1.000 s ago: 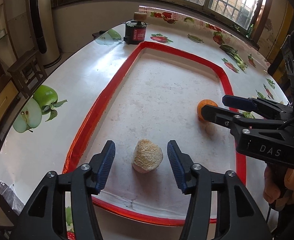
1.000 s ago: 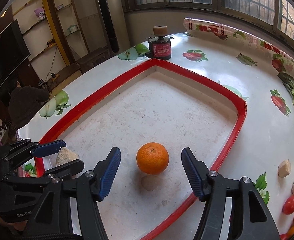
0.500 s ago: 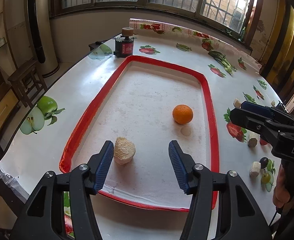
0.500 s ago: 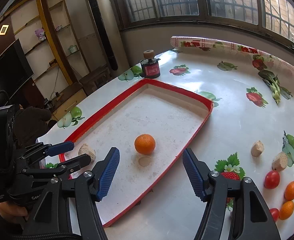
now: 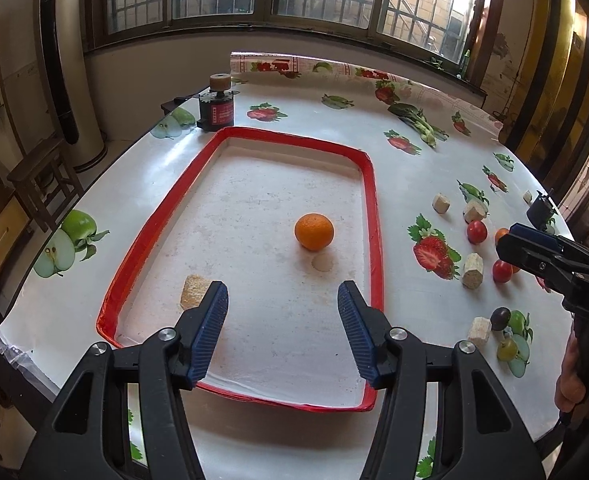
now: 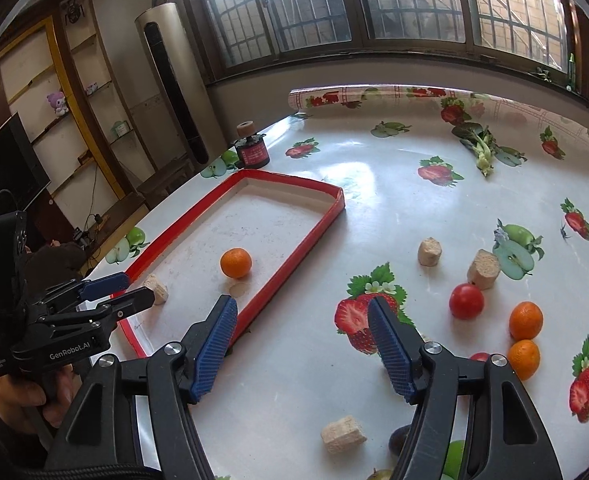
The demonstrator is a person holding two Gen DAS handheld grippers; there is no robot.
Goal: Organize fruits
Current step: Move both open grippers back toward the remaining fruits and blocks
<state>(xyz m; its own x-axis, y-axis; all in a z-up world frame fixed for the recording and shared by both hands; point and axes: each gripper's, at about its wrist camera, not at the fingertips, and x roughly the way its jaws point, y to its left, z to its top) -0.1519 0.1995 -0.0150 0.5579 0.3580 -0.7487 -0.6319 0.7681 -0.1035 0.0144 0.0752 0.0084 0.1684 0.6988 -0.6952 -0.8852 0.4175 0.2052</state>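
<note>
Orange fruit (image 5: 313, 231) sits in the red-rimmed tray (image 5: 374, 216) with a beige chunk (image 5: 193, 290) near its corner; your left gripper (image 5: 282, 316) hangs released above the tray; your right gripper (image 6: 302, 340), fingers just widening and empty, hovers over the desk (image 6: 374, 200) beside loose tomatoes (image 6: 466, 301).

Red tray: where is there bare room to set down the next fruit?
The red tray is bare from the orange back to its far rim. Its near-left corner holds a beige chunk. Outside its right rim, tomatoes and blocks crowd the table.
</note>
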